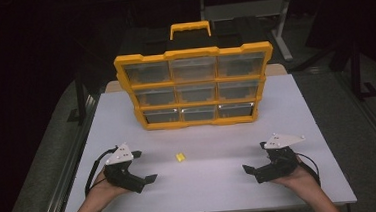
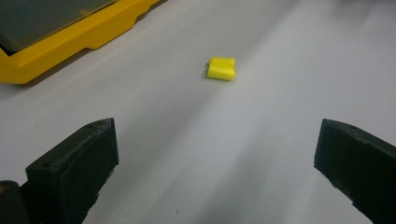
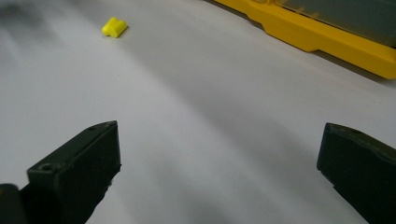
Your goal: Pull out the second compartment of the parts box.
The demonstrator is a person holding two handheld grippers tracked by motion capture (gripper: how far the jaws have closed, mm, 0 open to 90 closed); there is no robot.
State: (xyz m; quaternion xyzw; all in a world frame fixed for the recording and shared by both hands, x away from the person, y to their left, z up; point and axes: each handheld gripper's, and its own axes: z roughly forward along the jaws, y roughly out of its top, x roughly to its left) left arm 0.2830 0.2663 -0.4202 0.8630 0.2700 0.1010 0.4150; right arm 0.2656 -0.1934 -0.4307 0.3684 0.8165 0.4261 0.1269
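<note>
A small yellow piece [image 1: 180, 157] lies on the white table [image 1: 211, 184], in front of a yellow organizer case [image 1: 195, 85] with clear drawers that stands upright at the table's back. My left gripper [image 1: 144, 166] rests near the front left, open, pointing toward the piece, with nothing between its jaws. The left gripper view has the yellow piece [image 2: 222, 68] ahead on bare table. My right gripper [image 1: 256, 157] sits at the front right, open and empty too. In the right gripper view the piece [image 3: 114, 27] lies far off at upper left.
The case's yellow base [image 2: 70, 42] reaches into the left gripper view at upper left, and the same base [image 3: 322, 37] crosses the right gripper view at upper right. A metal frame [image 1: 280, 24] stands on the dark floor behind the table.
</note>
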